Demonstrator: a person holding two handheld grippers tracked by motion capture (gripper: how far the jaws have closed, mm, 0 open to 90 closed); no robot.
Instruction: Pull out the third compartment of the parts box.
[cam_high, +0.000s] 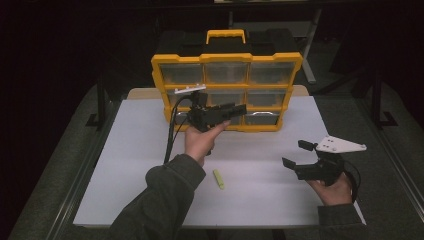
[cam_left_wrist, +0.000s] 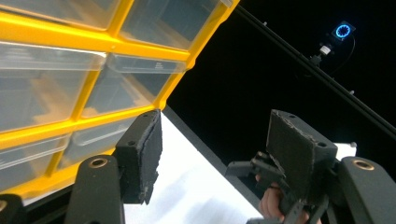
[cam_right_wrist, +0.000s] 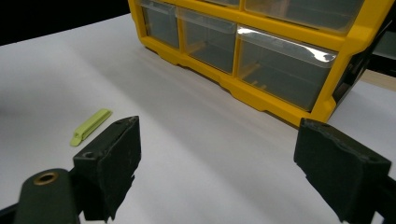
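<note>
I held my left gripper (cam_high: 239, 109) up against the bottom row of clear drawers in the yellow organizer (cam_high: 226, 91) on the white table (cam_high: 270, 195), jaws spread and empty. My right gripper (cam_high: 295, 154) hovered wide open, holding nothing, well right of the small green clip (cam_high: 218, 179) lying flat.

Yellow drawer cabinet (cam_high: 227, 90) with clear drawers stands upright at upper centre of the white table (cam_high: 140, 150). Small pale-green clip (cam_high: 218, 179) lies flat at lower centre, well apart.
</note>
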